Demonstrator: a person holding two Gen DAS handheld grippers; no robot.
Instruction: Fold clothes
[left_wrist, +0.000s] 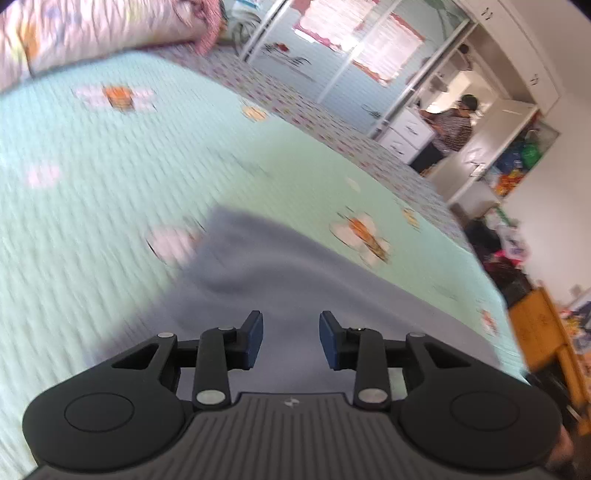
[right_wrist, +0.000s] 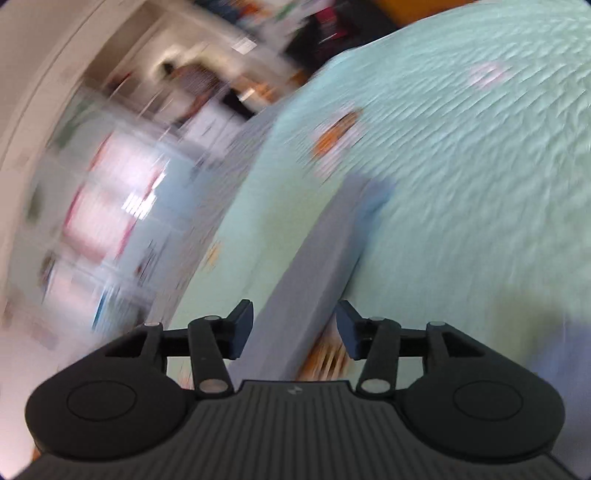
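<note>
1. Grey-blue garment (left_wrist: 295, 280) lies on the mint bedspread (left_wrist: 110, 166) toward its near edge; in the right view it shows as a narrow strip (right_wrist: 314, 266), apparently already folded lengthwise.
2. Judged partway: at least one fold in, further folds and tidying likely left. Blur hides the details.
3. Left gripper (left_wrist: 291, 339) hovers over the cloth, tilted down, jaws spread, nothing pinched.
4. Right gripper (right_wrist: 294, 328) straddles the strip's near end, jaws apart, pads not pressing the fabric.
</note>
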